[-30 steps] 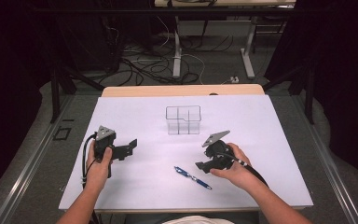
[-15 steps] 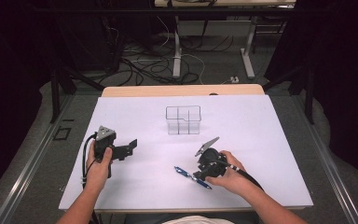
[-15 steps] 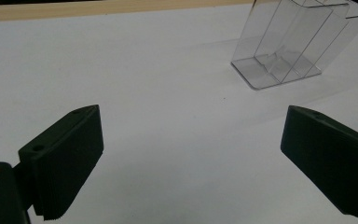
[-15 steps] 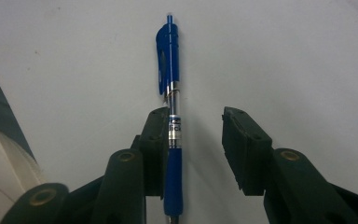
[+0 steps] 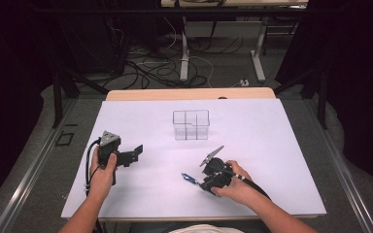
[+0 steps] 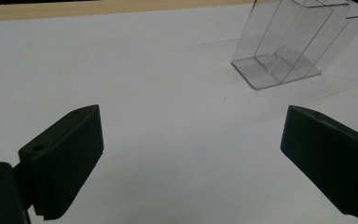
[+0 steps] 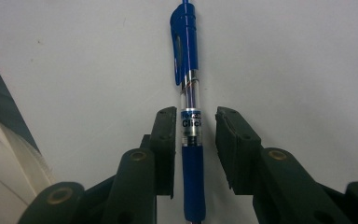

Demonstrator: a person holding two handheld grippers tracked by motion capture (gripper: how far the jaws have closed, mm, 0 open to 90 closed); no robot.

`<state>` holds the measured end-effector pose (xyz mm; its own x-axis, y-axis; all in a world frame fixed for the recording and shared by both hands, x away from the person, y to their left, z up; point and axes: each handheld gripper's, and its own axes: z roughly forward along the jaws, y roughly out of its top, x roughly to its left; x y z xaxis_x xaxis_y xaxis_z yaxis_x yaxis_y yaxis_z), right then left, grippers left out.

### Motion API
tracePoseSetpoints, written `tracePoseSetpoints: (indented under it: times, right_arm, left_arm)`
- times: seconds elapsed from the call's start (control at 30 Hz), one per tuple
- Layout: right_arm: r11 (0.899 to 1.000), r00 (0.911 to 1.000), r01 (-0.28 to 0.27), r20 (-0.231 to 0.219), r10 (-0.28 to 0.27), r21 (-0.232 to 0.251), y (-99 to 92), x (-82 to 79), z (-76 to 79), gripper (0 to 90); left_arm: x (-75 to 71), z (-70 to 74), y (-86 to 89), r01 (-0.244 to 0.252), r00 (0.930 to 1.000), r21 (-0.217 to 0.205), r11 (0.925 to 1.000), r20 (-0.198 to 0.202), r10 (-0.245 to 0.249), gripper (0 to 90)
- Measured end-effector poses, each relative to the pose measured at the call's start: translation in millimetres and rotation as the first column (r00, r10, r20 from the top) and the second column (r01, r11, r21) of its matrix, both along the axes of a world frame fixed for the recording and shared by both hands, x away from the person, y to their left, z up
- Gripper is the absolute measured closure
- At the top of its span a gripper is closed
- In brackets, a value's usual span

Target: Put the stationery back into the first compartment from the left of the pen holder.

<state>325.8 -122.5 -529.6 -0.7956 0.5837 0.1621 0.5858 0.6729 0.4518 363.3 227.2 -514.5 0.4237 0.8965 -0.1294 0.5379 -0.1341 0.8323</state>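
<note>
Left hand-held gripper (image 5: pixel 137 151): black body, grey three-cornered plate on top, black cable looping from rear; right hand-held gripper (image 7: pixel 192 135): black ridged jaws, brass-coloured pivot screws; forearms bare, no sleeves

pen (image 7: pixel 190 116): tip end cut off by bottom edge of right gripper view, clicker end by top edge; in high view mostly hidden under right gripper (image 5: pixel 205 184)
pen print: reads "clic", rest turns out of sight
clear organizer (image 6: pixel 298 42): top right corner cut off in left gripper view
left gripper (image 6: pixel 205 158): right jaw clipped by frame edge
</note>
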Motion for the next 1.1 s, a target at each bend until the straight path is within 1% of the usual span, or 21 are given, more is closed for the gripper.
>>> tracePoseSetpoints:
  times: [0.07, 0.17, 0.23, 0.37, 0.4, 0.43, 0.47, 0.9, 1.0, 1.1]
  right_arm:
    - [1.000, 0.9999, 0.006, -0.010, -0.006, -0.004, 0.8, -0.7, -1.1, 69.4]
    - [1.000, 1.0000, 0.001, -0.007, -0.001, -0.020, 1.4, -0.8, -2.6, 71.1]
    - [1.000, 0.9999, -0.005, -0.016, 0.005, -0.016, 2.1, -0.9, -3.8, 72.4]
    - [0.999, 0.9999, -0.005, -0.010, 0.004, -0.033, 2.8, -1.4, -5.7, 75.7]
    - [0.999, 0.9999, 0.005, -0.013, -0.005, -0.035, 3.1, -1.9, -5.5, 76.7]
    - [0.999, 1.0000, -0.001, -0.009, 0.000, -0.034, 2.8, -1.1, -5.6, 78.3]
    - [0.999, 0.9999, 0.006, -0.012, -0.006, -0.036, 2.8, -1.5, -5.4, 78.7]
    - [0.999, 1.0000, 0.007, -0.006, -0.008, -0.037, 3.7, -1.4, -5.8, 79.6]
    - [0.999, 0.9999, 0.012, -0.010, -0.012, -0.038, 4.0, -1.8, -5.5, 79.6]
    - [0.999, 0.9999, 0.005, -0.012, -0.005, -0.036, 4.0, -1.6, -5.4, 79.6]
  left_arm:
    - [0.0, 0.0, 0.1, 0.000, 1.0000, 0.000, 1.0000, 0.000, 0.000, 5.6]
    - [0.1, -0.1, 0.1, -0.001, 1.0000, 0.000, 1.0000, 0.000, 0.001, 5.6]
    - [0.1, -0.3, 0.0, -0.001, 1.0000, 0.001, 1.0000, 0.001, 0.001, 5.6]
    - [0.1, -0.4, -0.1, 0.000, 1.0000, 0.001, 1.0000, 0.000, 0.000, 5.6]
    - [0.1, -0.2, 0.0, 0.001, 1.0000, 0.001, 1.0000, -0.002, -0.001, 5.6]
    - [0.0, -0.3, 0.0, 0.001, 1.0000, 0.001, 1.0000, -0.002, -0.001, 5.6]
    - [0.0, -0.2, -0.1, 0.001, 1.0000, 0.002, 1.0000, -0.001, -0.001, 5.6]
    - [0.1, -0.4, -0.5, 0.002, 1.0000, 0.005, 1.0000, 0.001, -0.002, 5.6]
    - [0.1, -0.4, -0.5, 0.001, 1.0000, 0.004, 1.0000, 0.001, -0.001, 5.6]
    - [0.1, -0.4, -0.5, 0.002, 1.0000, 0.000, 1.0000, 0.003, -0.002, 5.6]
